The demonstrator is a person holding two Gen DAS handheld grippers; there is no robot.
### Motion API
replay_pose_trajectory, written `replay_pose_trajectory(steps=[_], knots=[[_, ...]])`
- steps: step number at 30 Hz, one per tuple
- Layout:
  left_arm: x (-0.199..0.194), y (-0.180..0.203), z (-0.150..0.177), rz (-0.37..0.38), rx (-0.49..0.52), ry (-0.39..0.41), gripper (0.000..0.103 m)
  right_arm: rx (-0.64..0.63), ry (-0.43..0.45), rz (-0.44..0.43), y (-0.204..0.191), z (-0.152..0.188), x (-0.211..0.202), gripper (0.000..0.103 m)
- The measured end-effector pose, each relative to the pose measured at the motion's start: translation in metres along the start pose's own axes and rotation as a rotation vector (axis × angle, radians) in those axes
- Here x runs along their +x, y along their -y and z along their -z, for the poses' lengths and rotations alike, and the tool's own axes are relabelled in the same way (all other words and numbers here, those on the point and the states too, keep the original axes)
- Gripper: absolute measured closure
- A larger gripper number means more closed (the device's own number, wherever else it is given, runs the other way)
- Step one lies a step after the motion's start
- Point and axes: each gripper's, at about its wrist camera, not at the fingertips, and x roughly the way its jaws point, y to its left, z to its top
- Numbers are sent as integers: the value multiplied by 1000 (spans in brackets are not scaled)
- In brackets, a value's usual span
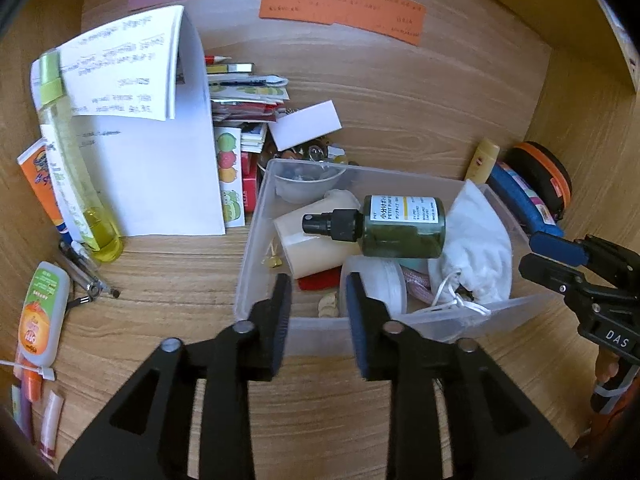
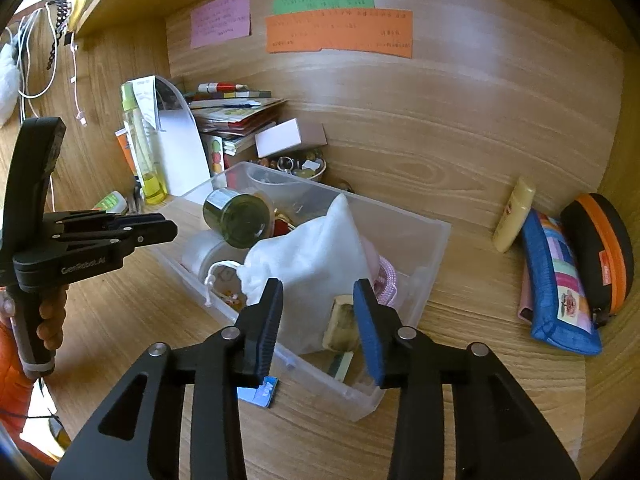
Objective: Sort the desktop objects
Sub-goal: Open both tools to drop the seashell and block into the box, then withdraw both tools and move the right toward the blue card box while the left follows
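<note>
Both hand-held grippers, left gripper (image 1: pixel 316 292) and right gripper (image 2: pixel 318 300), hang partly open and empty at the near rim of a clear plastic bin (image 1: pixel 256 216). Inside lie a green spray bottle (image 1: pixel 400 226) and white drawstring pouch (image 1: pixel 476 256); beyond, papers (image 1: pixel 160 168) stand against the wooden desk's (image 1: pixel 400 100) back

Left gripper (image 1: pixel 316 304) & right gripper (image 2: pixel 318 308): black frames, blue pads, 4 silver rivets each. Orange sleeve (image 2: pixel 12 364) below left gripper's handle.

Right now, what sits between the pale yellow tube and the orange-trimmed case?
A blue patchwork pouch lies between the tube and the case, clearest in the right wrist view.
</note>
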Motion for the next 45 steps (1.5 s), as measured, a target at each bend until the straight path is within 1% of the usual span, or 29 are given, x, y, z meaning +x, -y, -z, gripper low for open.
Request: replay_pose_trajectory(steps=[4,6,8,9,11,12,13,19,20,22,26,31,35,42,45], knots=[[-10,-3,4,1,-3,15,69,-1,12,8,-6,0,-7,59],[-14,-4,7,-4,-6,23,59,-1,17,8,-9,1,-11,58],[-20,-5,10,-13,-6,38,54,1,19,8,-13,2,-14,57],[-22,-6,12,-14,-5,44,54,4,18,7,-15,2,-15,57],[-27,-8,15,-14,-4,51,53,8,16,3,-19,4,-17,52],[-29,-9,17,-17,-4,56,52,10,17,4,-21,5,-18,48],[-30,-10,19,-21,-1,58,52,13,18,7,-23,6,-19,47],[-36,-16,30,-16,6,51,49,16,6,-6,-39,14,-24,47],[-37,-17,32,-19,9,53,47,18,3,-7,-42,16,-24,47],[-39,-18,36,-17,13,56,43,21,-8,-10,-47,21,-24,47],[-39,-19,43,3,17,47,42,33,-45,-19,-55,32,-20,47],[-36,-23,53,25,10,21,42,58,-123,-18,-57,48,1,47],[-35,-25,59,40,3,3,41,76,-173,-5,-53,53,20,47],[-30,-25,65,51,-2,-24,41,68,-211,25,-52,56,43,47],[-27,-23,65,56,-2,-33,41,60,-233,24,-55,58,52,47]])
